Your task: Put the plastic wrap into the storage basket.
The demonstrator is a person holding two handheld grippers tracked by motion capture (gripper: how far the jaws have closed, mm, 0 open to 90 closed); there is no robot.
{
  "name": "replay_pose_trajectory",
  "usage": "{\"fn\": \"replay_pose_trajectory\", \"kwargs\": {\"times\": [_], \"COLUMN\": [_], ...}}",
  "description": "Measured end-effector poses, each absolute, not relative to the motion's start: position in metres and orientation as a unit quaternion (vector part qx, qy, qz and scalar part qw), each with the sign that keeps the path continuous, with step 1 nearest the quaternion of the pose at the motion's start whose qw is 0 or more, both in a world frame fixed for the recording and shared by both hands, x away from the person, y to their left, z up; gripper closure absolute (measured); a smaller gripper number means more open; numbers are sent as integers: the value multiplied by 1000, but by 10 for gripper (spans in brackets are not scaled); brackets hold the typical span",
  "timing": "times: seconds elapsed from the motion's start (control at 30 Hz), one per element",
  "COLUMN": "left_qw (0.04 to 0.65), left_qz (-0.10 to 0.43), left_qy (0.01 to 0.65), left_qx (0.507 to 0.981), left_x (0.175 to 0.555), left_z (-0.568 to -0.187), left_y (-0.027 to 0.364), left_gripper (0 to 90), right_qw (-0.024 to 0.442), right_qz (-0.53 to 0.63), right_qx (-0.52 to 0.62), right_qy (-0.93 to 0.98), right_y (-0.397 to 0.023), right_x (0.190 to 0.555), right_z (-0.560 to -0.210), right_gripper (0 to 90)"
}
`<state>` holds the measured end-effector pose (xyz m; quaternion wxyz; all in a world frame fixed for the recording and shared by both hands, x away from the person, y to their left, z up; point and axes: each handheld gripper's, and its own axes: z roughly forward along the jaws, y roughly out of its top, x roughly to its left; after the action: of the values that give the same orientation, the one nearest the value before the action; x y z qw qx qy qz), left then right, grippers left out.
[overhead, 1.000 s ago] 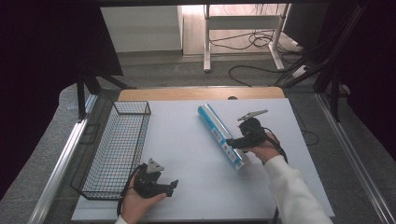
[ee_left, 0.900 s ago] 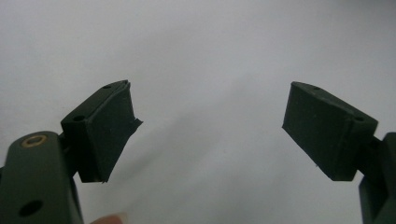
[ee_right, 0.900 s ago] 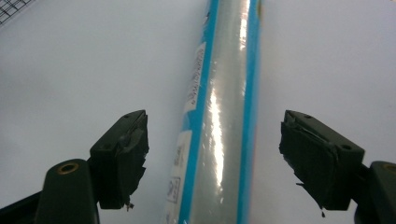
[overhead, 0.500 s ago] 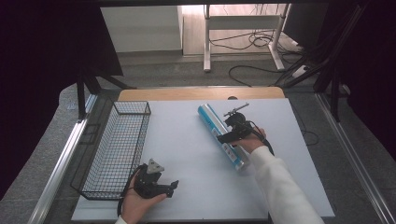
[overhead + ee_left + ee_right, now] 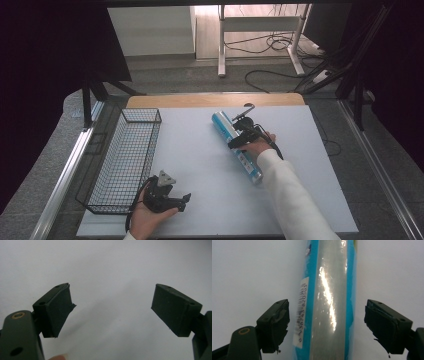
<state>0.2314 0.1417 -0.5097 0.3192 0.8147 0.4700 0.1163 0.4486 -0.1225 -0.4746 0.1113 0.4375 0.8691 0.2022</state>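
Note:
A long blue and silver wrapped roll (image 5: pixel 235 145) lies slantwise on the white table top, right of centre. My right gripper (image 5: pixel 239 139) hovers over its middle. In the right gripper view the roll (image 5: pixel 327 302) runs up between the two jaws with a gap on each side; the jaws have just been opening and the pads do not touch it. My right gripper (image 5: pixel 325 326) is open. My left gripper (image 5: pixel 184 200) rests near the front edge in a hand, jaws pointing right. The left gripper (image 5: pixel 112 312) is open, with bare white table between its pads.
A black wire basket (image 5: pixel 125 160) stands along the left side of the white table top (image 5: pixel 200 170), close to the left hand. A wooden strip (image 5: pixel 200 100) runs along the far edge. Cables and table legs lie on the floor beyond.
The right hand has moved left and toward the far end, from beside the roll to over its middle. The left hand has stayed put.

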Motion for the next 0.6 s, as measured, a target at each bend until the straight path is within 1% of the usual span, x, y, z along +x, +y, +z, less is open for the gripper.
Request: {"fn": "replay_pose_trajectory", "kwargs": {"times": [0.23, 0.33, 0.6], "left_qw": [318, 315, 314], "left_qz": [117, 117, 116], "left_qy": [470, 469, 467], "left_qx": [815, 817, 818], "left_x": [231, 231, 231], "left_z": [-510, -511, -511], "left_y": [142, 142, 140], "left_gripper": [165, 165, 166], "right_qw": [98, 85, 72], "right_qz": [173, 149, 149], "right_qx": [441, 438, 458], "right_qy": [875, 882, 873], "right_y": [-115, -113, -115], "right_x": [457, 460, 463], "right_z": [-487, -494, -493], "right_gripper": [229, 286, 309]}}
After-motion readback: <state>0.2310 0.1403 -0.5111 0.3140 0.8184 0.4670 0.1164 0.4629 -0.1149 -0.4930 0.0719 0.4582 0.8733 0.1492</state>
